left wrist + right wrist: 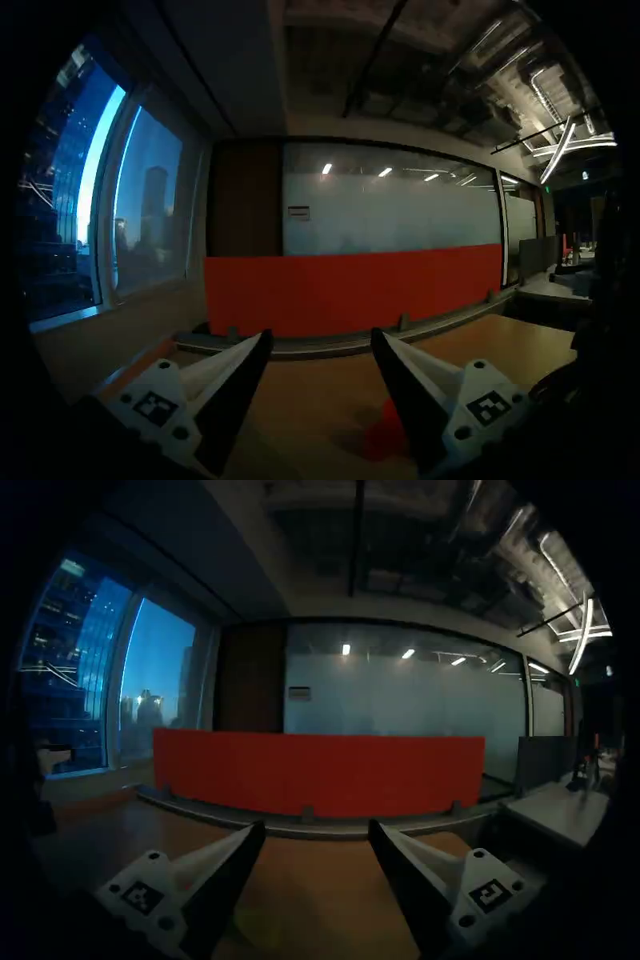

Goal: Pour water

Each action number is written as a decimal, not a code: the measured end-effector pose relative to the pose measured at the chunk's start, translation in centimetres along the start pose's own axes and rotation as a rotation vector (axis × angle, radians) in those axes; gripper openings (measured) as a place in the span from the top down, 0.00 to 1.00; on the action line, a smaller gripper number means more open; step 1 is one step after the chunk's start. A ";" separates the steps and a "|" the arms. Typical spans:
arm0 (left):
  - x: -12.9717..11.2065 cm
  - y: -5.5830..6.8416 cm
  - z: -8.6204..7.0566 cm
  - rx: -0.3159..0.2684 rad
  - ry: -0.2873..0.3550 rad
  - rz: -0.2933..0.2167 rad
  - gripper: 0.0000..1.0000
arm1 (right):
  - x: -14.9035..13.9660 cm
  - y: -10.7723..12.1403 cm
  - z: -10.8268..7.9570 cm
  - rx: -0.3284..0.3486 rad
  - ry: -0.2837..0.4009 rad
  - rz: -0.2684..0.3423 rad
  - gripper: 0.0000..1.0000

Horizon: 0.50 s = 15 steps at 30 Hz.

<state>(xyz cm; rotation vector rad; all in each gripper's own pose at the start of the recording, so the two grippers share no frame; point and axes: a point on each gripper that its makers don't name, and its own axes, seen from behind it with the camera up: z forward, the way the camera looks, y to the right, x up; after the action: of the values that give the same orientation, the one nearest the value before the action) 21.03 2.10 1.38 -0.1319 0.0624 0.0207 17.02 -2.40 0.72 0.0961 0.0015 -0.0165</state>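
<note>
In the left gripper view my left gripper point(322, 342) is open, its two dark fingers spread over a wooden desk point(320, 400) with nothing between them. A small red object point(386, 436) lies on the desk beside the right finger; its shape is too dim to tell. In the right gripper view my right gripper point(316, 832) is open too, held over the same kind of wooden desk point(312, 888), and its fingers hold nothing.
A red divider panel point(352, 288) point(320, 772) stands along the desk's far edge, with a frosted glass wall behind it. Large windows point(88, 200) at the left show a dusk city. Another desk point(560, 808) stands at the right.
</note>
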 end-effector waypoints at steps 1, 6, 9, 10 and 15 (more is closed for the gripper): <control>0.2 0.0 0.0 -0.003 -0.003 -0.003 0.10 | 0.0 -0.1 0.0 0.004 -0.002 0.005 0.01; 0.7 0.7 0.3 -0.038 -0.019 -0.015 0.10 | -0.2 -0.7 0.0 0.035 -0.019 0.029 0.01; 1.0 1.5 0.4 -0.076 -0.023 -0.015 0.10 | -0.2 -1.3 0.0 0.068 -0.025 0.037 0.01; 1.1 1.9 0.4 -0.091 -0.022 -0.016 0.10 | -0.2 -1.6 -0.1 0.086 -0.025 0.038 0.01; 1.5 3.7 0.2 -0.182 -0.016 -0.027 0.10 | 0.4 -3.6 -0.6 0.199 -0.023 0.036 0.01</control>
<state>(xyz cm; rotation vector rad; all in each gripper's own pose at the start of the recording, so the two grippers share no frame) 22.47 5.85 1.01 -0.3149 0.0424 0.0004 17.35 -5.90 -0.23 0.2950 -0.0248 0.0181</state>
